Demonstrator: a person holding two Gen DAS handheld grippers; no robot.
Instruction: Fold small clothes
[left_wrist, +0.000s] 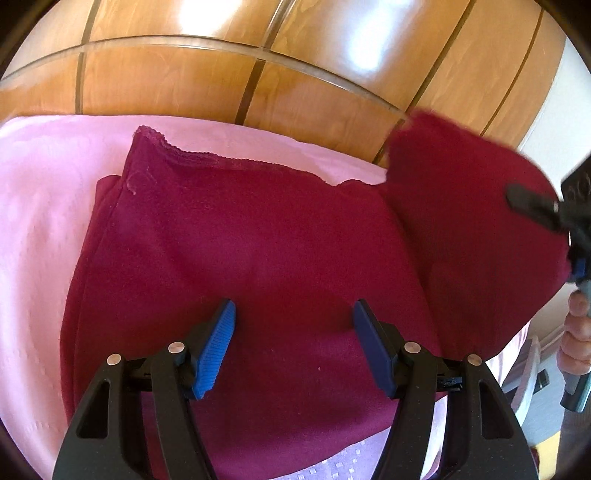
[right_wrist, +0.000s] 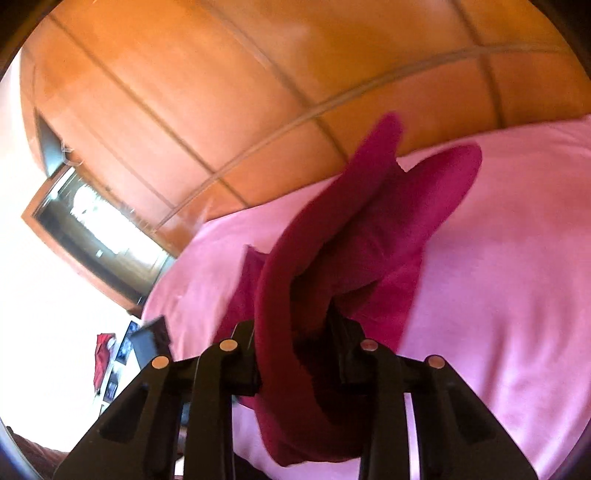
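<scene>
While the left tongs (left_wrist: 293, 332) gape over the maroon garment (left_wrist: 240, 240) on pink bedding (left_wrist: 33, 221), the right tongs (right_wrist: 295, 354) clamp its edge.

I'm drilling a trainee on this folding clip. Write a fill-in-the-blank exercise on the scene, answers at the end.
1. The dark red garment lies on a ____ sheet.
2. The left hand-held gripper hovers over the garment with its jaws ____.
3. The right hand-held gripper is clamped on a ____ of the garment.
4. Behind the bed stands a panelled ____ headboard.

Answers: pink; open; fold; wooden
</scene>
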